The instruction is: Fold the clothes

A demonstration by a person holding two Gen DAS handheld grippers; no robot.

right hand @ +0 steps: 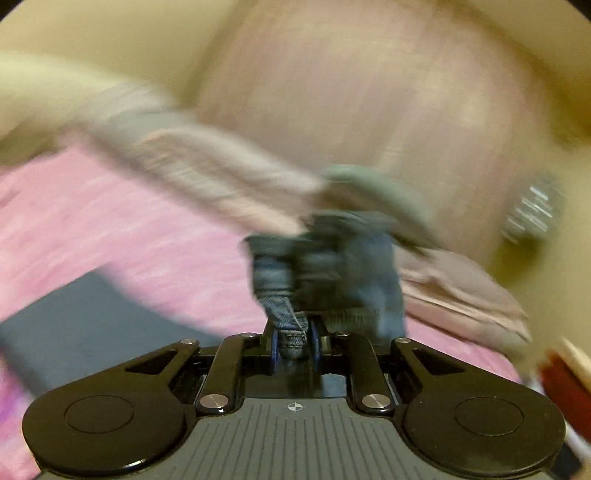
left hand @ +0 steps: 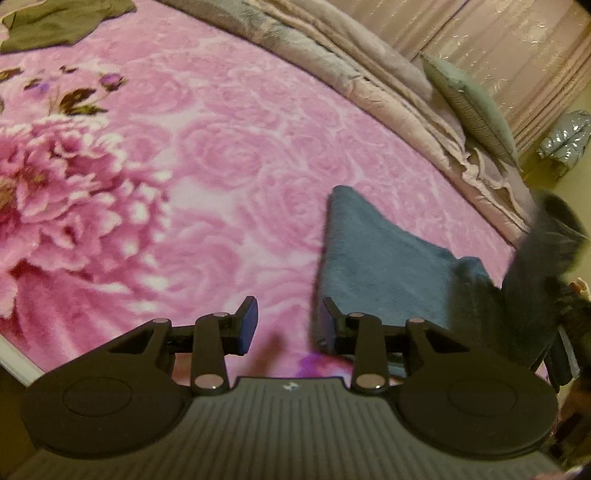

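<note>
1. The left tongs (left hand: 287,325) stand spread, empty, above the pink floral bed cover (left hand: 207,155).
2. The right tongs (right hand: 293,341) pinch a bunched fold of the blue garment (right hand: 332,273), lifting it; this view is blurred.
3. The garment's other end (left hand: 373,258) lies flat on the bed, just beside the left tongs.
4. An olive cloth (left hand: 59,26) lies well apart, at the far corner.

We see open pink blanket (left hand: 221,166) ahead and left of our left gripper (left hand: 286,325); the blue cloth (left hand: 376,258) blocks the right, the folded quilt (left hand: 388,85) and pillow (left hand: 469,103) bound the far side, an olive garment (left hand: 55,26) far left
</note>
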